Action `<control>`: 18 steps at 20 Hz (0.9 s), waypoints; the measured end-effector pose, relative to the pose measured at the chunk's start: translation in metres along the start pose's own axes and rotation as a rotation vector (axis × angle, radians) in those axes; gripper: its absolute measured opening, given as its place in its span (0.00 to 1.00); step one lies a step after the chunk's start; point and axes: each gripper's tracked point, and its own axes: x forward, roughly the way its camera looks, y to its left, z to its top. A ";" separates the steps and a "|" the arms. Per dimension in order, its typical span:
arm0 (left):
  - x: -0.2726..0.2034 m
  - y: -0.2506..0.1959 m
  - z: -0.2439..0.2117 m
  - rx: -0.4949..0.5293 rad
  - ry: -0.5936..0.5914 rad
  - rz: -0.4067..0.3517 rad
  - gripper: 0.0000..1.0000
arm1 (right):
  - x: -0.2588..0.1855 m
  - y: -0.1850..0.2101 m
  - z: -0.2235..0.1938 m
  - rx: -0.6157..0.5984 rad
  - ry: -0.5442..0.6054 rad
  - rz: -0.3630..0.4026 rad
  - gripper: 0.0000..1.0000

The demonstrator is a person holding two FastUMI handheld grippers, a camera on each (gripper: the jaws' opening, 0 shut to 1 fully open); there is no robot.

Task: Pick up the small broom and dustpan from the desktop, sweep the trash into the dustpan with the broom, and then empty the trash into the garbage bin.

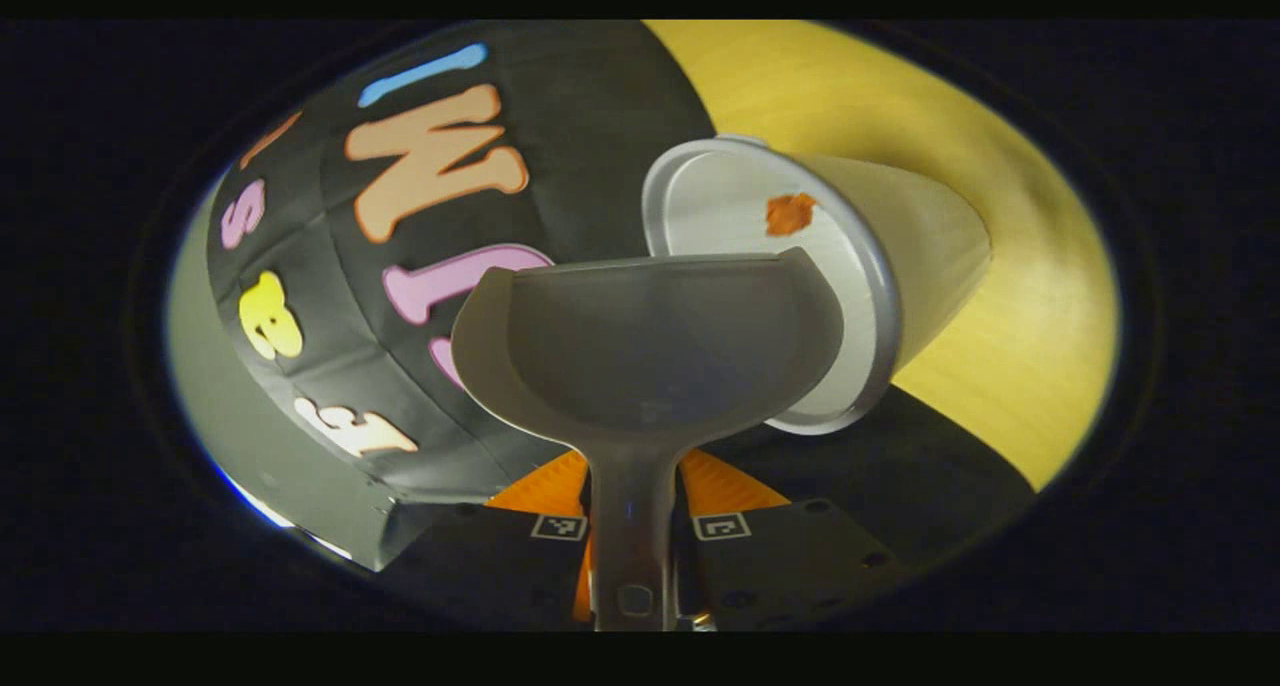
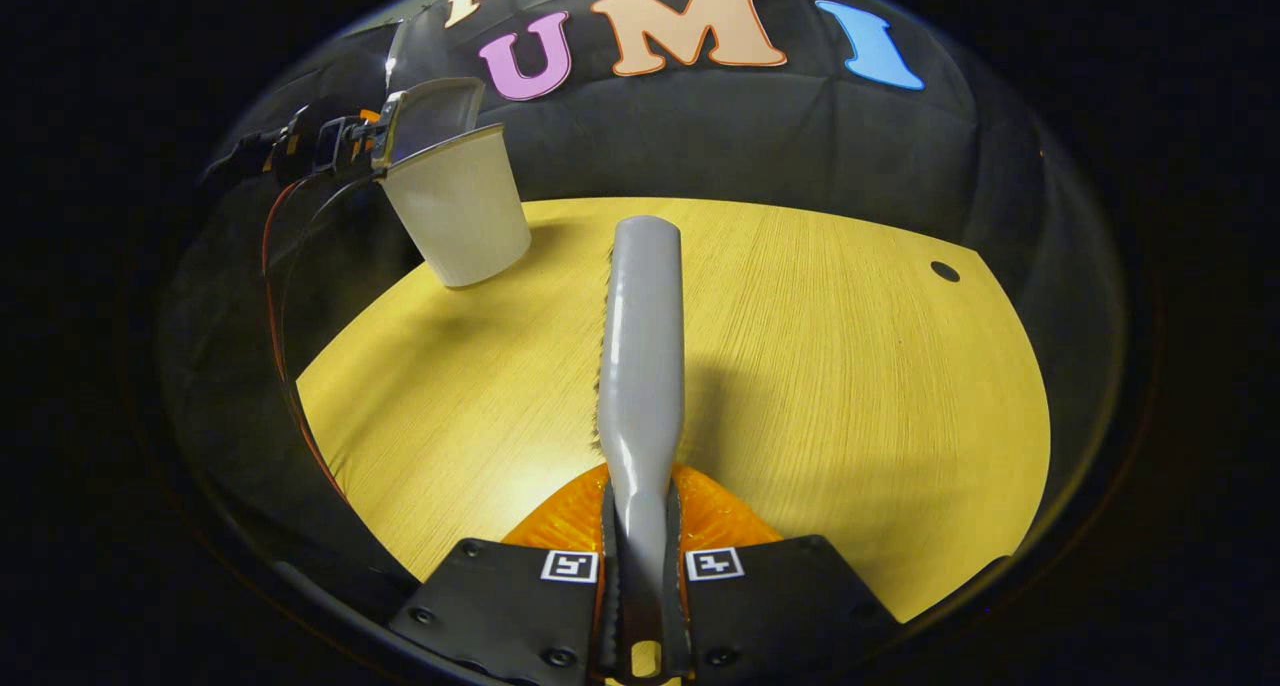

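Note:
My left gripper [image 1: 632,491] is shut on the handle of the grey dustpan [image 1: 650,346], which is tipped over the mouth of the white garbage bin [image 1: 920,236]. An orange scrap of trash [image 1: 790,213] lies inside the bin. In the right gripper view, my right gripper [image 2: 640,511] is shut on the handle of the small grey broom [image 2: 642,336], which points forward above the table with bristles along its left edge. Far left there, the dustpan [image 2: 430,116] sits tilted on top of the bin [image 2: 460,216], with the left gripper [image 2: 355,138] behind it.
The yellow wooden table [image 2: 850,386] has a small dark hole [image 2: 944,271] near its far right edge. The bin stands near the table's far left corner, close to the black cloth wall [image 2: 760,136]. A red cable [image 2: 285,366] runs down the left.

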 end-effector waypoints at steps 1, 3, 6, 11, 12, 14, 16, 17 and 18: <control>-0.001 -0.007 0.002 -0.132 0.007 -0.052 0.24 | -0.003 0.000 0.000 0.006 -0.006 0.000 0.18; -0.006 -0.017 0.011 -0.428 0.001 -0.115 0.23 | -0.006 -0.003 -0.002 0.024 -0.018 0.003 0.18; -0.015 -0.010 0.027 -0.738 -0.046 -0.131 0.27 | -0.009 -0.006 0.002 0.041 -0.034 -0.009 0.18; -0.056 0.016 0.086 -1.155 -0.216 -0.238 0.26 | -0.033 -0.022 0.013 0.125 -0.104 -0.049 0.18; -0.068 0.019 0.099 -1.210 -0.246 -0.259 0.24 | -0.038 -0.022 0.016 0.139 -0.124 -0.064 0.18; -0.095 0.007 0.136 -1.324 -0.298 -0.327 0.21 | -0.049 -0.027 0.015 0.171 -0.161 -0.099 0.18; -0.136 -0.013 0.172 -1.413 -0.343 -0.373 0.22 | -0.064 -0.029 0.014 0.199 -0.202 -0.142 0.17; -0.151 -0.025 0.188 -1.435 -0.352 -0.381 0.24 | -0.070 -0.029 0.013 0.212 -0.220 -0.161 0.18; -0.164 -0.037 0.200 -1.452 -0.357 -0.386 0.24 | -0.074 -0.029 0.013 0.219 -0.228 -0.179 0.18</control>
